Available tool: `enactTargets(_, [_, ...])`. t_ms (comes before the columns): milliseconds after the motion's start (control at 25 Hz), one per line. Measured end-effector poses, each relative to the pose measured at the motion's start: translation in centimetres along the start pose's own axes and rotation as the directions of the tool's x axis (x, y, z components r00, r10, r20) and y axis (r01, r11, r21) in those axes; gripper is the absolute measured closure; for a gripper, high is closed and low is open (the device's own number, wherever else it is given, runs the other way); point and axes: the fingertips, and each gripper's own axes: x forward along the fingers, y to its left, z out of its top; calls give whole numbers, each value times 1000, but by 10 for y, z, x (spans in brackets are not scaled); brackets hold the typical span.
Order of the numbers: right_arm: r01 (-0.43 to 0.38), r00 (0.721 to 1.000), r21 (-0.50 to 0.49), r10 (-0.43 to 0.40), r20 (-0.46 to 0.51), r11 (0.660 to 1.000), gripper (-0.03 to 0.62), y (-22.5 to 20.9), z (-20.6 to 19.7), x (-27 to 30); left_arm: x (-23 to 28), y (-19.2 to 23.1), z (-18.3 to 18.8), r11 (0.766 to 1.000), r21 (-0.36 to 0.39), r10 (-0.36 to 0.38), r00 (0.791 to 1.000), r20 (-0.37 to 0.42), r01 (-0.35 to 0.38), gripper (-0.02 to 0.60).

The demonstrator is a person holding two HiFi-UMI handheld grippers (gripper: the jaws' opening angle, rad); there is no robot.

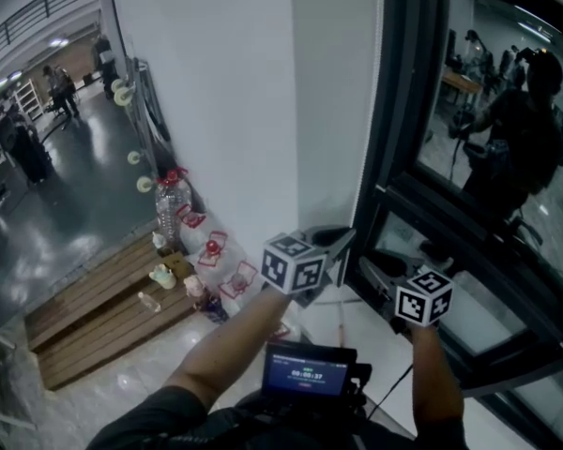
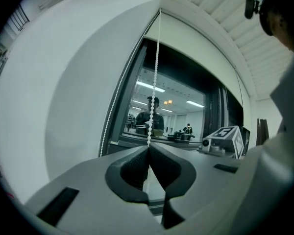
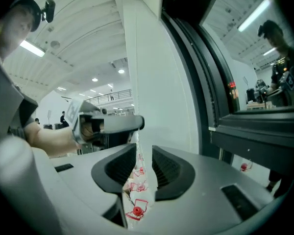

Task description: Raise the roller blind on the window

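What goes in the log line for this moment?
left gripper: shut on bead chain | right gripper: jaws open

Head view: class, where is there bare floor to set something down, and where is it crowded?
Bare: the glossy dark floor beyond the wooden platform, and that platform's left planks. Crowded: the foot of the white wall, lined with a water bottle, red-wire items and small containers.

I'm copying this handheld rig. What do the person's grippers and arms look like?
Both the left gripper and right gripper have smooth grey bodies, with black ribbed pads lining the jaws. Each carries a white cube printed with black square markers. The forearms are bare below dark sleeves.
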Motion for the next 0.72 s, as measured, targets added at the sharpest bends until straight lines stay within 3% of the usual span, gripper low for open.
enactTargets(120, [-17, 993, -24, 20, 116, 1000, 476, 1, 54, -22, 0, -6, -1, 1000, -1, -26, 1000, 6, 26, 580])
enactTargets(240, [-4, 962, -100, 31, 270, 995, 476, 11, 125, -28, 3, -16, -1, 999, -2, -51, 999, 9, 51, 580])
enactTargets(320, [14, 945, -154, 37, 324, 988, 476, 20, 162, -25, 3, -22, -3, 997, -6, -72, 997, 11, 72, 580])
enactTargets(480, [11, 942, -227, 66, 328, 974, 476, 33, 206, -10, 2, -29, -3, 994, -11, -111, 994, 13, 111, 580])
enactTargets(560, [17, 946, -231, 59, 317, 973, 547, 33, 215, -3, 1, -32, -4, 992, -17, -122, 992, 14, 122, 580])
enactTargets(720, [-17, 937, -188, 81, 339, 982, 576, 33, 215, -1, -2, -30, -4, 992, -20, -126, 992, 17, 126, 580])
